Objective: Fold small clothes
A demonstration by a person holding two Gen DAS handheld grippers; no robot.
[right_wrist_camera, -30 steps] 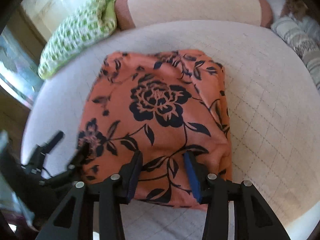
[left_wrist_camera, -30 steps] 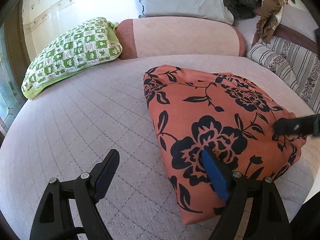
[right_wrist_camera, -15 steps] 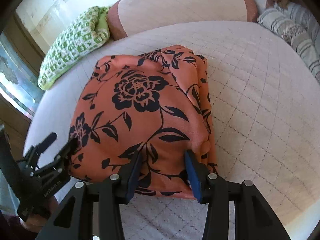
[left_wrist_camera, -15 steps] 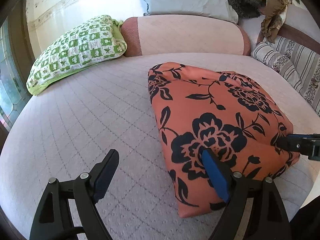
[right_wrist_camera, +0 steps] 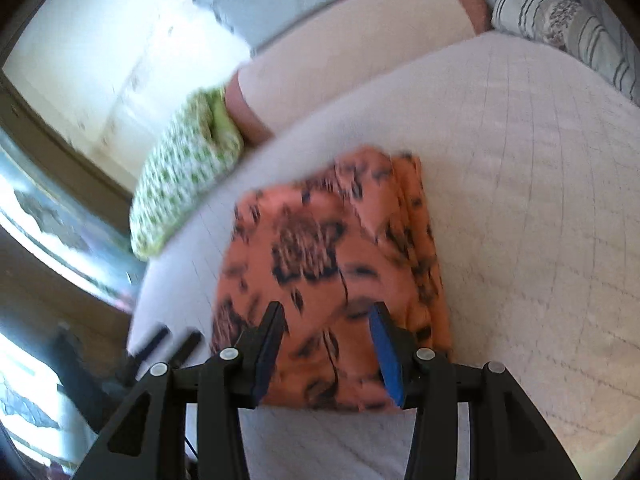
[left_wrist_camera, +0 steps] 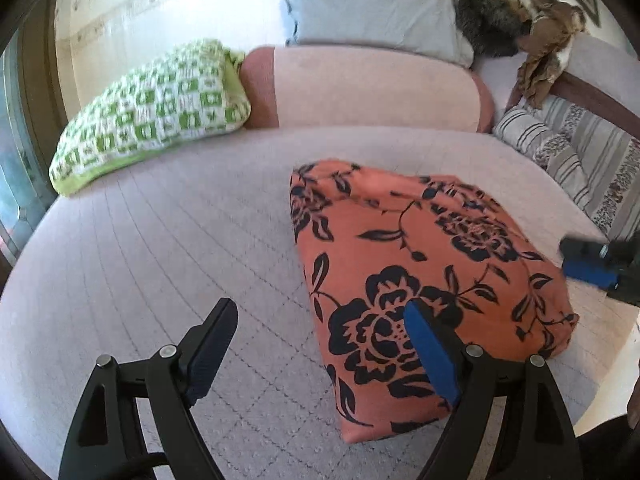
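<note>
Quilted bedspread (left_wrist_camera: pixel 168 248) under folded orange garment (left_wrist_camera: pixel 420 280), lengthwise toward pillows.

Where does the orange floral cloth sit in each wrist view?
Left wrist: orange floral cloth lies right of centre, behind the left claw's right finger.
Right wrist: it lies at lower centre, blurred, just beyond the right claw.
Shared landmark: green checked pillow.

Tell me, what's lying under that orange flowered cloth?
The folded orange flowered cloth rests on the pale quilted bedcover, which shows all round its edges. Whatever sits directly beneath it is covered; its own lower layers are hidden too.
</note>
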